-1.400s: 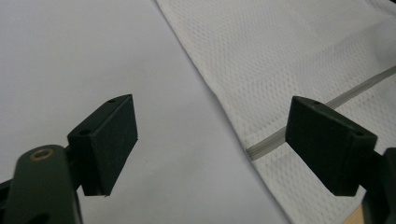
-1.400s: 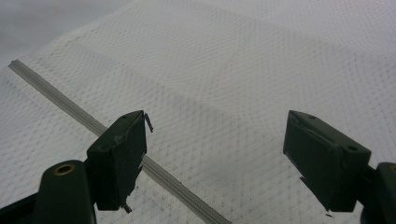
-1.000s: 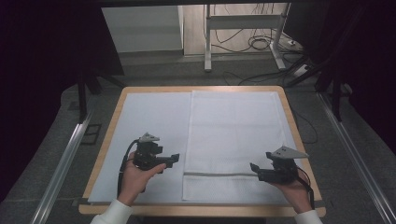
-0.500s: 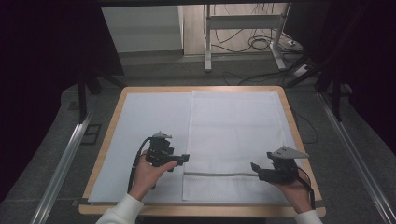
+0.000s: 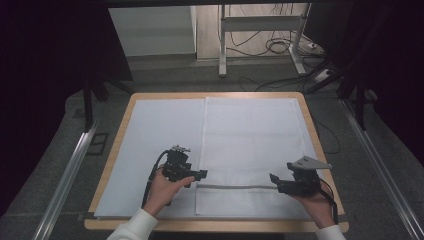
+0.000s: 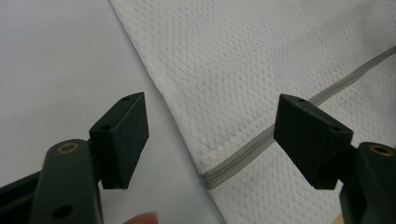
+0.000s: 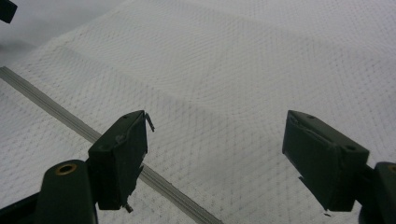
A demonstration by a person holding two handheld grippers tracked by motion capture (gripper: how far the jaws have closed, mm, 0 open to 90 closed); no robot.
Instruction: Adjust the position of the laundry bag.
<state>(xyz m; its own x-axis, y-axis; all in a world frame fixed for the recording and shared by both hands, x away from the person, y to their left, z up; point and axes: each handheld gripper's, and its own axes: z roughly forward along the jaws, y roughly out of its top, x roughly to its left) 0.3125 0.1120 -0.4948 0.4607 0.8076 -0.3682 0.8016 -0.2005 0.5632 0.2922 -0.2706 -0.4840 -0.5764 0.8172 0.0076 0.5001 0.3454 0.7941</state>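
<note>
A white waffle-weave towel (image 5: 252, 145) lies flat on the right half of the table, with a grey stripe (image 5: 235, 186) across it near the front. My left gripper (image 5: 202, 175) hovers at the towel's left edge, level with the stripe. In the left gripper view its jaws (image 6: 212, 135) stand open and have just been closing a little; the towel's edge (image 6: 187, 121) and the stripe's end (image 6: 233, 161) lie below the gap, untouched by the pads. My right gripper (image 5: 274, 179) is open low over the towel (image 7: 243, 70), near the stripe (image 7: 56, 114) at its right side.
The towel rests on a pale sheet (image 5: 160, 130) that covers a wooden-edged table (image 5: 119, 131). Metal rails (image 5: 70, 170) run along both sides on the floor. A desk frame and cables (image 5: 280, 45) stand beyond the far edge.
My left hand has moved right and down, from the pale sheet to the towel's left edge. The right hand has stayed where it was.
</note>
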